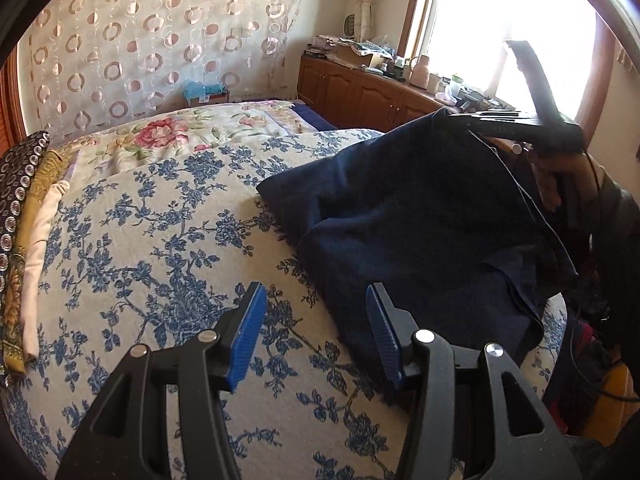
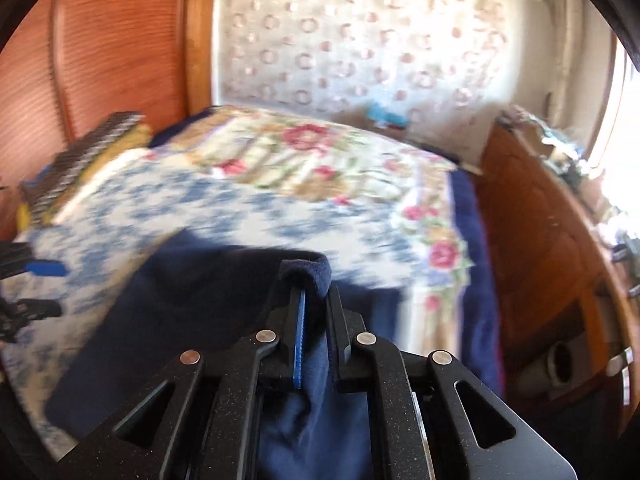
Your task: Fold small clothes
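Note:
A dark navy garment (image 1: 404,216) lies on the blue-flowered bedspread (image 1: 160,240), its right side lifted off the bed. My right gripper (image 2: 314,300) is shut on a bunched edge of that navy garment (image 2: 308,276), with cloth hanging down between the fingers. In the left wrist view the right gripper (image 1: 476,122) shows as a dark tool held up by a hand (image 1: 560,184), pulling the cloth's corner upward. My left gripper (image 1: 316,312) hovers open over the bedspread at the garment's near-left edge, with nothing between its blue pads (image 1: 248,332).
Folded cloths (image 1: 28,240) are stacked along the bed's left side. A pink-flowered quilt (image 1: 180,132) covers the far part of the bed. A wooden cabinet (image 1: 360,92) with clutter runs under the bright window (image 1: 500,20). A patterned curtain (image 1: 160,32) hangs behind.

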`<state>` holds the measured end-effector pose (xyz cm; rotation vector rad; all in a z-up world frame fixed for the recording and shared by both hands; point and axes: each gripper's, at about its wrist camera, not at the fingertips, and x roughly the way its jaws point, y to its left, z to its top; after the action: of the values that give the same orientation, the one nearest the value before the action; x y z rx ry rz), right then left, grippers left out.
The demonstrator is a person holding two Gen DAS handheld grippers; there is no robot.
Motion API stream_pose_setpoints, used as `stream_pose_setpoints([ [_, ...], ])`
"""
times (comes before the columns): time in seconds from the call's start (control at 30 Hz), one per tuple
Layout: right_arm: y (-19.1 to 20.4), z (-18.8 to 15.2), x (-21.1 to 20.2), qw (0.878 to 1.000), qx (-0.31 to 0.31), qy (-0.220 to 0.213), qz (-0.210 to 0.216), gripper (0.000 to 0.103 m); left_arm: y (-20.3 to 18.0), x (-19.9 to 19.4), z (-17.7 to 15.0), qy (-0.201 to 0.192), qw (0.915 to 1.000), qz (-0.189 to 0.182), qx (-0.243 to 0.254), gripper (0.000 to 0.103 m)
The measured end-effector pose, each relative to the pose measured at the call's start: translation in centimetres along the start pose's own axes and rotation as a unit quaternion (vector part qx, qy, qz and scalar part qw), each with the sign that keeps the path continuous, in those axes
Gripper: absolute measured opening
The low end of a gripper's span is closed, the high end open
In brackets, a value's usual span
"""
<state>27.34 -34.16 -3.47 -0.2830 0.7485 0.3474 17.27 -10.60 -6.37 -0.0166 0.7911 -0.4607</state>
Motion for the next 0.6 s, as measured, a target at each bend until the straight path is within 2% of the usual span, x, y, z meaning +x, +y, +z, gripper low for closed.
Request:
stream_pose_setpoints([
  [0.1, -2.7, 0.1, 3.2, 0.999, 0.011, 0.028, -0.013, 0.005, -0.1, 0.9, 0.2, 0.008, 1.0000, -0.001, -0.002, 0.051],
  [0.17, -4.2, -0.2, 5.3, 0.998, 0.024, 0.043, -0.039, 0.005, -0.2, 1.4, 0.2, 0.012, 0.9999, -0.001, -0.004, 0.051],
  [0.27, -5.7, -0.8, 6.5, 0.996, 0.050, 0.055, -0.047, 0.005, -0.2, 1.7, 0.1, 0.018, 0.9998, 0.000, -0.007, 0.051],
  [0.47, -5.1, -1.5, 3.1, 0.998, 0.058, 0.017, -0.034, 0.006, -0.5, 1.1, -0.5, 0.011, 0.9999, 0.005, -0.007, 0.051],
  [0.57, -3.5, -1.9, 1.0, 0.998, 0.053, 0.004, -0.018, 0.015, -1.1, 0.2, -0.8, 0.003, 1.0000, 0.002, -0.004, 0.051],
  [0.6, -2.7, -2.2, 0.0, 0.999, 0.049, -0.001, -0.015, 0.021, -1.4, -0.2, -1.0, 0.000, 1.0000, 0.001, -0.002, 0.051],
])
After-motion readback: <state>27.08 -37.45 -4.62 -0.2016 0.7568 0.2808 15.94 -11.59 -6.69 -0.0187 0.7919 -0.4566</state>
